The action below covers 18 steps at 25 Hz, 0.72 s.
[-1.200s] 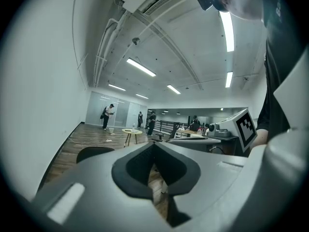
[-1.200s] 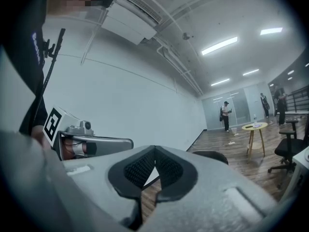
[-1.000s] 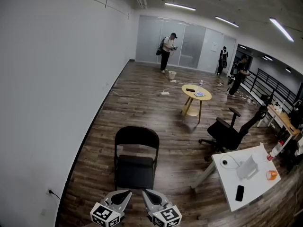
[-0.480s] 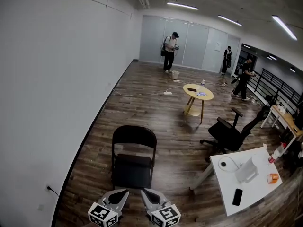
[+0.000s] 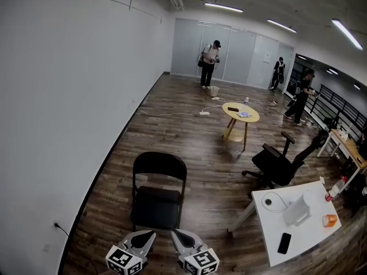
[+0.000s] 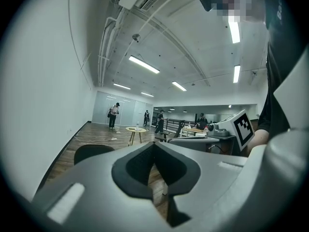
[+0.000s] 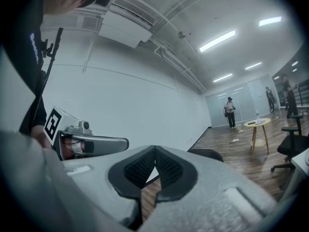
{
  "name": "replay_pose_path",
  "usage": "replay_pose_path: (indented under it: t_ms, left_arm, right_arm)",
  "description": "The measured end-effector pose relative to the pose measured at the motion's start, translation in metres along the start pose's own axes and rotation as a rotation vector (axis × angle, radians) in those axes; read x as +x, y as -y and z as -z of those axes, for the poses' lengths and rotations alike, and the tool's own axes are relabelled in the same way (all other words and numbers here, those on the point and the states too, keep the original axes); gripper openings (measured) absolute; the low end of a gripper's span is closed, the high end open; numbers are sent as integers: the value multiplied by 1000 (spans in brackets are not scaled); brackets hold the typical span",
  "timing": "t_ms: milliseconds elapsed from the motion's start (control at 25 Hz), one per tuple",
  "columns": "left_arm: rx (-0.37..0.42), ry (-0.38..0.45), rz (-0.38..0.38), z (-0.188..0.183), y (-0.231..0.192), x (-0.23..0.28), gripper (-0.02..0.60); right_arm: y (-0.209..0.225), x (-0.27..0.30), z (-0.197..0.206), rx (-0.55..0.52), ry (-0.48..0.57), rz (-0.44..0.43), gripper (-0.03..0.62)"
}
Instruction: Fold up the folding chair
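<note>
Both grippers are at the bottom edge of the head view, side by side, pointing at the chair.

- left gripper [image 5: 145, 234]: jaws together, nothing between the pads; its own view [image 6: 154, 148] confirms this.
- right gripper [image 7: 154, 152]: jaws together, empty. In the head view [image 5: 180, 235] it sits just beside the left one.
- folding chair [image 5: 157, 192]: straight ahead of the 2 grippers, near but not touching. It stands upright and unfolded, seat down, back towards the far room. Its backrest shows past the left jaws [image 6: 91, 151] and past the right jaws [image 7: 208, 154].

Change against 1 second ago:
- Jaws closed in all 3 head frames, no change.
- The chair now sits slightly left of the gap between the grippers; before it was centred.
- The chair is untouched and unfolded, same pose.
- white table [image 5: 304, 228], ahead and right of the right gripper, has slid lower in the frame.
- The person in black [image 5: 303, 95] far right has walked further right.
</note>
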<state>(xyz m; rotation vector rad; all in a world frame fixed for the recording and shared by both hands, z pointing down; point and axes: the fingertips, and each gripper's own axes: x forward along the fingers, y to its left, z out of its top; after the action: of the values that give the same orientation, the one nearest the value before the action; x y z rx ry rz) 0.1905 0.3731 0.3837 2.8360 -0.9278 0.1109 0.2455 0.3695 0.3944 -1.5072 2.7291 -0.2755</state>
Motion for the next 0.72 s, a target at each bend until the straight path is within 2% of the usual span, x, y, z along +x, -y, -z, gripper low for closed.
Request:
replay_pose_path:
  t_ms: [240, 720]
  left_arm:
    - [-4, 12, 14, -5, -23, 4, -3]
    - [-8, 21, 75, -23, -108, 5, -3]
  right_arm:
    - [5, 20, 0, -1, -11, 25, -3]
    - [-7, 99, 0, -16, -48, 60, -3]
